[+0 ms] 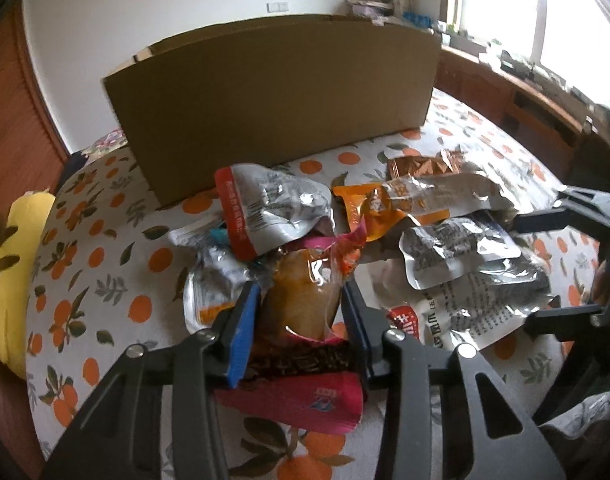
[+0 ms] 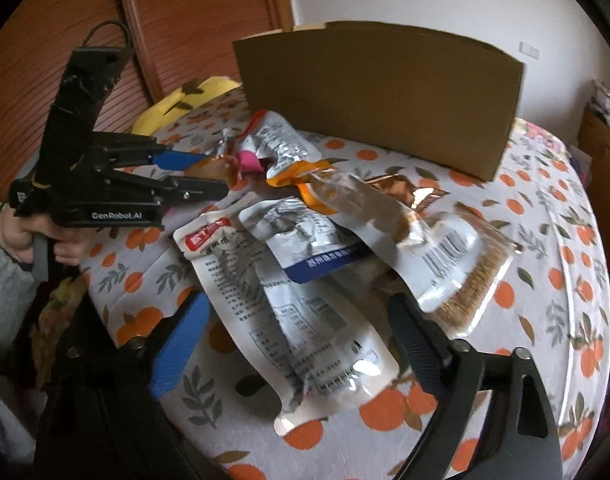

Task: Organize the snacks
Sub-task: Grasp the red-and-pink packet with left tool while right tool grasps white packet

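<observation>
A heap of snack packets [image 1: 425, 240] lies on an orange-print cloth in front of a brown cardboard box [image 1: 277, 108]. My left gripper [image 1: 301, 292] is shut on a pink-and-clear packet with tan food [image 1: 305, 304], low over the heap's left side. In the right wrist view the left gripper [image 2: 209, 174] shows at left, closed on that pink packet [image 2: 249, 162]. My right gripper [image 2: 297, 312] is open, its fingers either side of a large silver packet [image 2: 297, 320]. A silver packet with a blue band [image 2: 305, 240] and a barcode packet [image 2: 437, 248] lie on top.
The box [image 2: 385, 92] stands behind the heap. A yellow cushion [image 1: 9, 272] lies at the cloth's left edge. A wooden wardrobe [image 2: 85, 8] stands at left and a window with a cluttered wooden sill [image 1: 525, 72] at right.
</observation>
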A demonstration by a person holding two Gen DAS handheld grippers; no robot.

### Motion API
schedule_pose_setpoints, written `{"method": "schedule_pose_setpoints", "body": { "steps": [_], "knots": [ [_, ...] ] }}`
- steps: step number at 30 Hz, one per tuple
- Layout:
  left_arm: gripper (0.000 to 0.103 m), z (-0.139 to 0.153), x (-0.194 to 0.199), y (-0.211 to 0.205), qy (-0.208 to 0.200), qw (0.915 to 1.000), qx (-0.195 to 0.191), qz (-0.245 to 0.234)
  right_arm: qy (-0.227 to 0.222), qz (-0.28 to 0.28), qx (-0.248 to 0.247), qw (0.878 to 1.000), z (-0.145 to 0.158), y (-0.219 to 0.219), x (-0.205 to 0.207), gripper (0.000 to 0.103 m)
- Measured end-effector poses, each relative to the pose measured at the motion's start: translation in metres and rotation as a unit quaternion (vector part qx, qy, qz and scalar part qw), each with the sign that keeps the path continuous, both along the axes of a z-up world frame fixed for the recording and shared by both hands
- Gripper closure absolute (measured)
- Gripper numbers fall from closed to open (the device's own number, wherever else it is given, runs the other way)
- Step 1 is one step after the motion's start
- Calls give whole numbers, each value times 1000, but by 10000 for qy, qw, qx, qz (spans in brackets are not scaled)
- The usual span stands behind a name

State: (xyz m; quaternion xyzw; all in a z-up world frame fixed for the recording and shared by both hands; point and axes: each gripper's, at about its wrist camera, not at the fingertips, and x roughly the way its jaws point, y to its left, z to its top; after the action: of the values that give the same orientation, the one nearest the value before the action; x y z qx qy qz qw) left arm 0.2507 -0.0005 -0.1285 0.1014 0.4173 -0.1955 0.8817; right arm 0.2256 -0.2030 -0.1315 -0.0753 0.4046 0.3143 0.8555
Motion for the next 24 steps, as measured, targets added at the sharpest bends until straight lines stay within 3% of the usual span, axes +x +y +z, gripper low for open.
{"method": "schedule_pose_setpoints", "body": {
  "steps": [8,24],
  "knots": [
    [63,5,-13,19,2,9988,-451,203,299,475,-56,9984,-5,12,10,25],
    [63,0,-26,22,71,9969,-714,321,49,1071,-920,9900,-16,49,6,23]
  ]
}}
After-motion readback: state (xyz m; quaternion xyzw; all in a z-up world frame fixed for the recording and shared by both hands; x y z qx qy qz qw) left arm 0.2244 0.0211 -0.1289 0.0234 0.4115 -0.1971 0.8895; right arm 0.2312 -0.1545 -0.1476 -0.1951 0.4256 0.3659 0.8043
